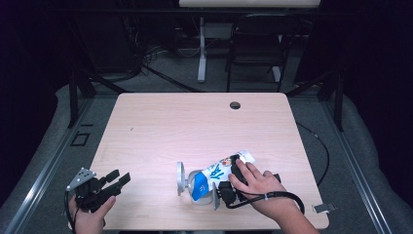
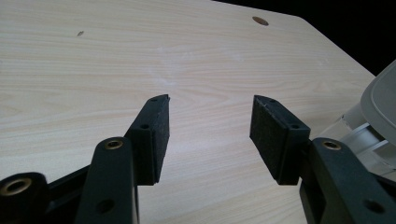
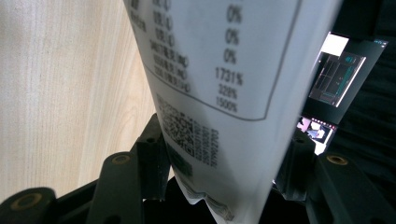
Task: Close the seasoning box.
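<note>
The white and blue printed plastic pouch (image 1: pixel 214 174) lies tilted across the near right part of the pale wooden table (image 1: pixel 160 131) in the high view, its sealed white end pointing up and away to the right, its blue end low beside a round grey metal disc on a stand (image 1: pixel 180 178). The right gripper (image 1: pixel 225 189) sits against the pouch under the person's right hand (image 1: pixel 258 183), and the pouch runs between its jaws. The left gripper (image 1: pixel 122 177) rests at the near left corner of the table, well apart from the pouch, with the left hand (image 1: pixel 90 214) beneath it. In the left gripper view the two black jaws stand wide apart with only bare table between them, and a grey part of the stand (image 2: pixel 380 100) shows at the right edge. In the right gripper view the pouch's white back (image 3: pixel 219 70), printed with a table of percentages and a square code, rises between the black jaws; the jaws stand wide on either side of it, each close against the pouch, gripping it.
</note>
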Demonstrator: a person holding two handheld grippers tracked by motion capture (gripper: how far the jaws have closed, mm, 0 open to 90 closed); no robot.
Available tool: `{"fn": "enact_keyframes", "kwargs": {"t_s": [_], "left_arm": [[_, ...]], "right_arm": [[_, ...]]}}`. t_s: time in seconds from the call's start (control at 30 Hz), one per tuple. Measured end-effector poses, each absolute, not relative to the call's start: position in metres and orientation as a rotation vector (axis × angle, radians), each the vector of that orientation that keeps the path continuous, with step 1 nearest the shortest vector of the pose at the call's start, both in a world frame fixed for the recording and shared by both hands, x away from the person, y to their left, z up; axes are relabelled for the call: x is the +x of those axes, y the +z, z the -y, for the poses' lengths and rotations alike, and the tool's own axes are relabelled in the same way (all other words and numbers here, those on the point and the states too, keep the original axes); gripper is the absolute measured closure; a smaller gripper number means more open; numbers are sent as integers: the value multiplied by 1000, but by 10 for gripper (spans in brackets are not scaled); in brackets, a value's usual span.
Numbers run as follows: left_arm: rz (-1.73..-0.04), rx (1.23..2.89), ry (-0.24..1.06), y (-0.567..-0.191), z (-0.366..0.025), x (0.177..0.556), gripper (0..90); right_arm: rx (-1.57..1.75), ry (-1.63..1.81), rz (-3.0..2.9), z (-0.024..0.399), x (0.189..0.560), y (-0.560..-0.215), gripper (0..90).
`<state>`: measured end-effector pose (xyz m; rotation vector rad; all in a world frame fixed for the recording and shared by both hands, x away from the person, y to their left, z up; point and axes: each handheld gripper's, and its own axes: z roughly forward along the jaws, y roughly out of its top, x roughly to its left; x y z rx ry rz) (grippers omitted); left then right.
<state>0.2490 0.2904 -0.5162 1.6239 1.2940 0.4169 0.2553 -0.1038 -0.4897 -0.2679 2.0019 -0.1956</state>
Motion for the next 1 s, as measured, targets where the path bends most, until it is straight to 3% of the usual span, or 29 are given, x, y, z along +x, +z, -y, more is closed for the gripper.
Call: {"fn": "enact_keyframes", "kwargs": {"t_s": [1.0], "left_arm": [[-1298, 1624, 414, -517, -291, 249, 481]], "right_arm": [[-300, -227, -1984, 102, 255, -488, 478]]}}
